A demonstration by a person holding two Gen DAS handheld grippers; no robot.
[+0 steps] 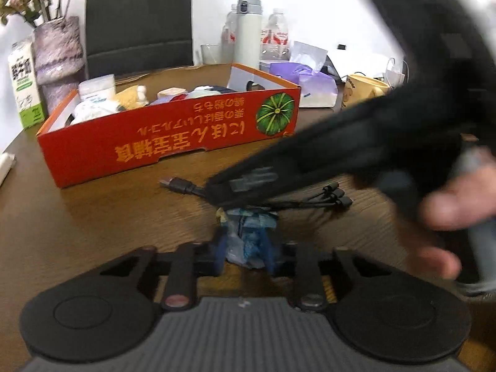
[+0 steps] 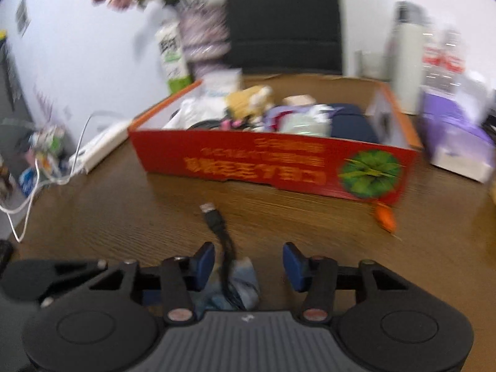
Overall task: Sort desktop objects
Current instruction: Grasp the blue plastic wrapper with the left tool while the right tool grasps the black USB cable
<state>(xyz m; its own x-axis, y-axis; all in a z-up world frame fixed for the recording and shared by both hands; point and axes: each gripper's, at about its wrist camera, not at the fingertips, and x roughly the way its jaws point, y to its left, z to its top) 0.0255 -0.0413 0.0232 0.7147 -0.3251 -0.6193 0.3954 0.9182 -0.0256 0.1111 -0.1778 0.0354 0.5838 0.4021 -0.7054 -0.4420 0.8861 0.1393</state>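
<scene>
Left gripper [image 1: 246, 245] clamped on crumpled blue wrapper [image 1: 249, 235]. Right gripper [image 2: 248, 263] wide open, empty, over black USB cable [image 2: 217, 223]; orange cardboard box [image 2: 279, 161] beyond.

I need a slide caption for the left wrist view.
Left gripper shut on a blue wrapper before the red box.

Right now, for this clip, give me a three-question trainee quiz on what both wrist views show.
1. True or false: the left gripper is shut on the blue wrapper.
2. The right gripper is: A open, B shut.
3. What lies on the table in front of the red box?

Key: 1 true. 2 A. 3 The black cable.
</scene>
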